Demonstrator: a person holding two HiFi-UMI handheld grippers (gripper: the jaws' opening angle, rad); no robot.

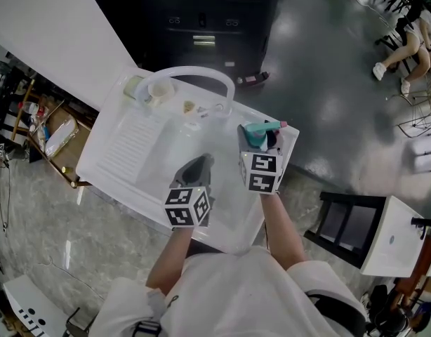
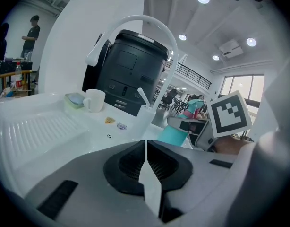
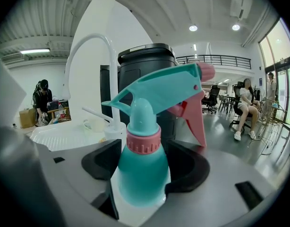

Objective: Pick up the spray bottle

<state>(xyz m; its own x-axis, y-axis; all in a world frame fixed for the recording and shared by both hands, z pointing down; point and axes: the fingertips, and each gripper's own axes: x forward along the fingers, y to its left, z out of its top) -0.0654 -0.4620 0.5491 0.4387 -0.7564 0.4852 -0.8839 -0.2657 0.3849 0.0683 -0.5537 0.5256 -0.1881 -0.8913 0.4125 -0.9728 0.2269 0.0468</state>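
My right claw (image 3: 142, 171) is clamped on the teal bottle (image 3: 140, 183) just under its pink collar (image 3: 143, 143), upright at the right end of the sink (image 1: 124, 153). I judge the pickup done or nearly so, though I can't tell if the bottle is clear of the surface. My left claw (image 2: 146, 167) is closed on nothing, and I can read no brand or label, only square markers (image 1: 262, 172).

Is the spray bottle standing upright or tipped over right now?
Upright: the spray bottle stands neck-up, clamped in the right gripper, trigger head on top.
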